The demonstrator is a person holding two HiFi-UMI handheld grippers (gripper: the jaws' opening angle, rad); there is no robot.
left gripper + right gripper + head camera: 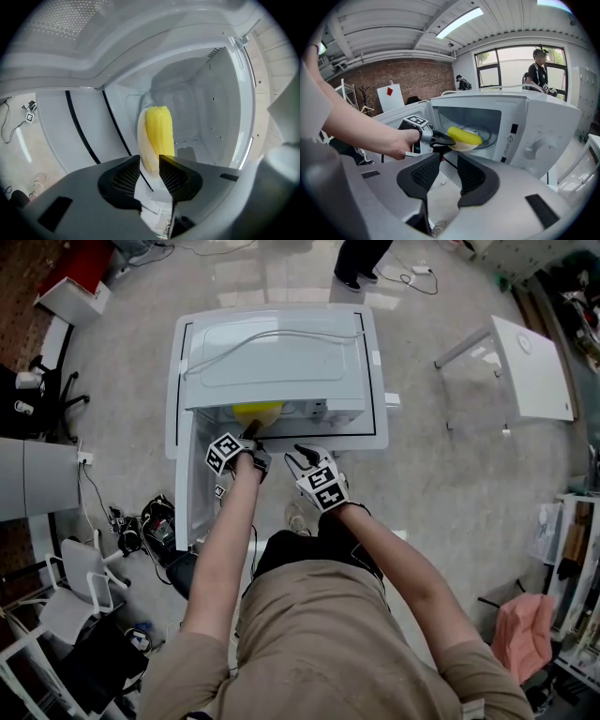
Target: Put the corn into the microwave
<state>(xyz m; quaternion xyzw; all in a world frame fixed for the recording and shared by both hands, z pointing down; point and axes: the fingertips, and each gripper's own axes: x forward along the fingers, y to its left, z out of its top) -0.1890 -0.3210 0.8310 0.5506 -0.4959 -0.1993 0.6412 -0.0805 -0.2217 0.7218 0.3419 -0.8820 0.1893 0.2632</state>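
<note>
A yellow corn cob [256, 411] lies on a white plate [142, 140] at the mouth of the open white microwave [281, 362]. In the left gripper view the corn [159, 131] stands just past my jaws, inside the cavity. My left gripper [251, 432] is open, with the plate's rim in the gap between its jaws [150, 161]. The right gripper view shows the corn [465, 136], the plate [464, 146] and the left gripper [440, 139] in front of the microwave [543, 122]. My right gripper [300, 454] hovers open and empty to the right, short of the cavity [449, 159].
The microwave door [199, 486] swings out at the left, beside my left arm. The microwave stands on a white table [173, 381]. Another white table [530, 367] stands at the right, a person [356, 263] beyond the microwave, and cables [141, 521] lie on the floor at the left.
</note>
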